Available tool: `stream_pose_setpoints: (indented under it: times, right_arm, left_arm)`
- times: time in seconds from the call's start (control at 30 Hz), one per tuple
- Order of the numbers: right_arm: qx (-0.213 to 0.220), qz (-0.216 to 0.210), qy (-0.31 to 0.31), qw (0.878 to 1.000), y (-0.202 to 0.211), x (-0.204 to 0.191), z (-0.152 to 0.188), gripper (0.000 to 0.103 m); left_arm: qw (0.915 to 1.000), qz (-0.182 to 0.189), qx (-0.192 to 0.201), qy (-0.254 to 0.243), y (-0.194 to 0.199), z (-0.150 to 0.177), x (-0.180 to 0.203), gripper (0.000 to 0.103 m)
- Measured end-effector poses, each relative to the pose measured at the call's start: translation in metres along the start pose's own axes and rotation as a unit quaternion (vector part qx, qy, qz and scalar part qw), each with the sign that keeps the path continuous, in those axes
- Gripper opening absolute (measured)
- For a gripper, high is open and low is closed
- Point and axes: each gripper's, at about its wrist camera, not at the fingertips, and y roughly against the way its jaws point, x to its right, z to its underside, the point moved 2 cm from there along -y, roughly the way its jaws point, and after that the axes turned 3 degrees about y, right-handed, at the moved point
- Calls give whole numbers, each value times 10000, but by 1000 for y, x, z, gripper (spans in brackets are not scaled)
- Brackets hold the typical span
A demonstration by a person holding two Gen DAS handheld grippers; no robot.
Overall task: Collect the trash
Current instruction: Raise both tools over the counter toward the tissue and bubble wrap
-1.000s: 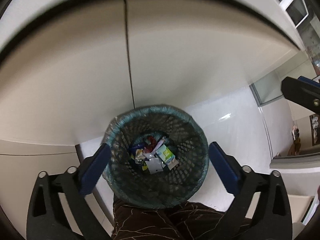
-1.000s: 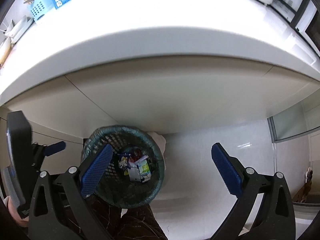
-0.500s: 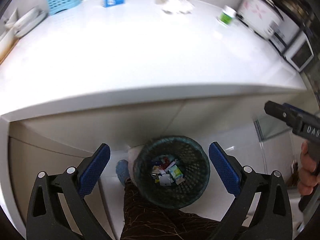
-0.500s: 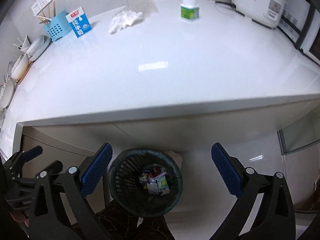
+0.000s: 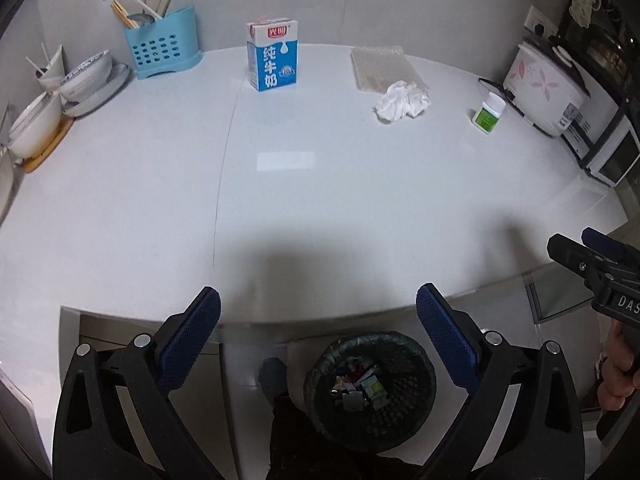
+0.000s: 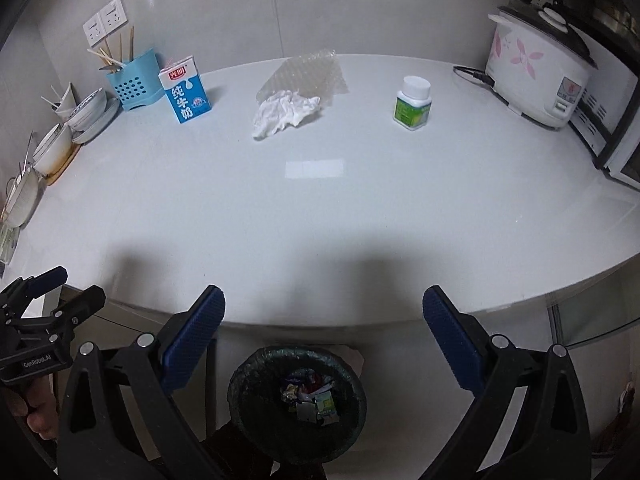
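Observation:
A dark mesh trash bin [image 5: 372, 384] [image 6: 298, 400] holding several scraps stands on the floor below the white counter's front edge. On the counter lie a crumpled white tissue [image 5: 402, 101] [image 6: 286, 112], a sheet of bubble wrap [image 5: 380, 66] [image 6: 308, 74], a blue milk carton [image 5: 273, 56] [image 6: 185, 90] and a small green-labelled bottle [image 5: 489, 112] [image 6: 413, 104]. My left gripper [image 5: 318, 336] and right gripper [image 6: 324, 336] both stand open and hold nothing, above the bin near the counter edge.
A blue utensil holder [image 5: 162, 48] and stacked bowls [image 5: 84, 80] stand at the back left. At the right are a rice cooker [image 6: 536, 68] and a microwave [image 5: 612, 152]. The counter [image 6: 320, 216] is bare in the middle. A hand [image 5: 620, 368] holds the other gripper.
Both cameras have tilted up from the bin under the counter, so the counter top and its objects now fill the views. Both grippers stayed open.

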Motion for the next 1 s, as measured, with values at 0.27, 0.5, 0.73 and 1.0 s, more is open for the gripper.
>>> stream_pose_setpoints:
  times: [0.27,0.5,0.73,1.0]
  right_arm:
    - [208,63,15,9998,-2,-12,-54,95]
    - [396,196,40,9990,-9,-24,-97,95]
    - [388,181,2,9991,-32,-35,-132,95]
    - [116,281,-170,9994,-85,-38,-162,95]
  left_arm:
    - [9996,-8,278,29,10,-55,-12,97]
    - [9992,-56,378,88,3,-95,-30,97]
    - [9988,-207,409,183,-17,-136,-54,97]
    - [9985,-244,372,310,-66,-191,-73,97]
